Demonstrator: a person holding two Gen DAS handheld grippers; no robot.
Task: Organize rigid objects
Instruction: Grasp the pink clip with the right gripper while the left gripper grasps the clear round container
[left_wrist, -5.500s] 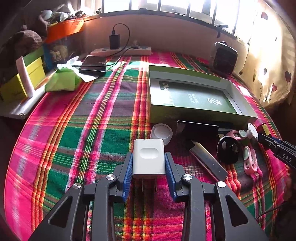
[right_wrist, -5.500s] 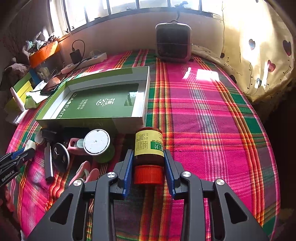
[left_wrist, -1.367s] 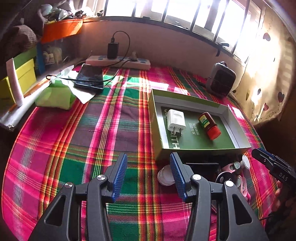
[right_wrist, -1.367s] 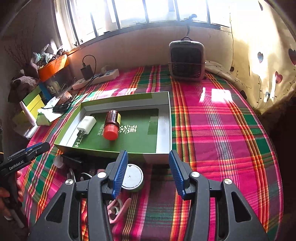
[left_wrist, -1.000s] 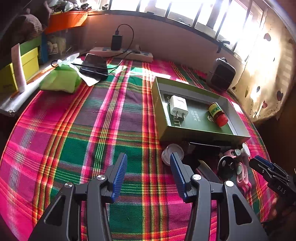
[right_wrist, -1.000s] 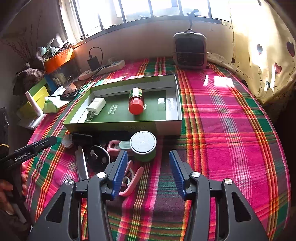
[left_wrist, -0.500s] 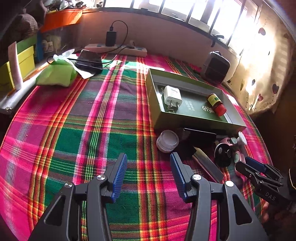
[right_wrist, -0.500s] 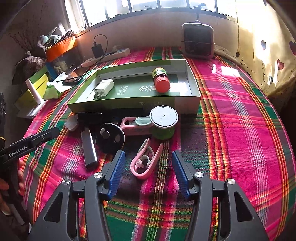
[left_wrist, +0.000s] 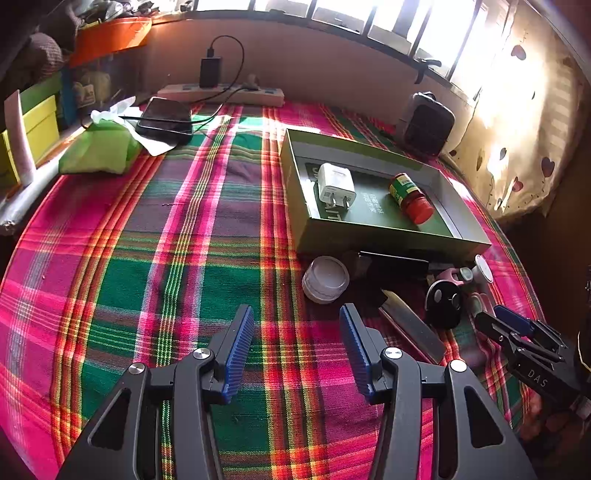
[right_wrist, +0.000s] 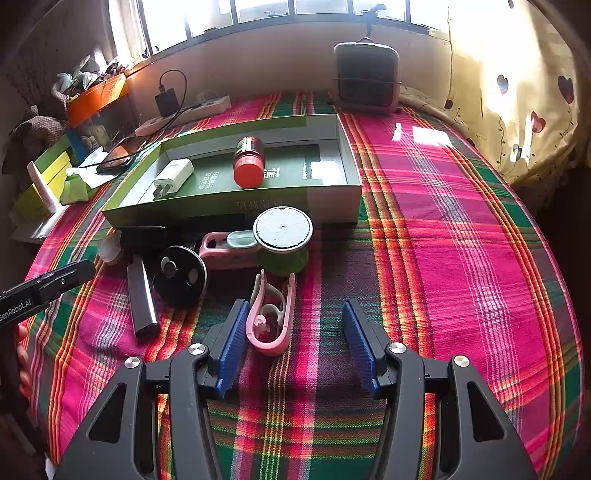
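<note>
Currently the pink clip (right_wrist: 271, 317) lies flat on the plaid cloth (right_wrist: 424, 240), between the jaws of the right claw (right_wrist: 291, 345) but hard against the left-hand pad; the far pad stands well clear. Jaws are closing slightly, nothing pinched yet. Left claw (left_wrist: 297, 349) spread, empty, hovering over bare cloth just short of the white round lid (left_wrist: 325, 278).

Judged risk: the clip sits off-centre in the right claw, so a closing stroke would likely push it sideways across the cloth before both pads bear. It is an open, springy loop; a squeeze across its arms may flex it or let it pop out. Soft cloth could also bunch under low fingertips.

Near the clip, still loose: black disc (right_wrist: 180, 275), dark flat bar (right_wrist: 142, 301), pink-and-grey tool (right_wrist: 229, 249), green jar with white lid (right_wrist: 283, 240), black box (right_wrist: 142, 236). They crowd together, some touching, so a wide approach may nudge neighbours.

Containers: green tray (right_wrist: 340, 201), beyond the pile, holds the white charger (right_wrist: 173, 178) toward one end and the red-capped bottle (right_wrist: 249, 160) lying on its side mid-tray, the two apart. The rest of the tray floor is free. The bottle may roll if the tray is knocked.
</note>
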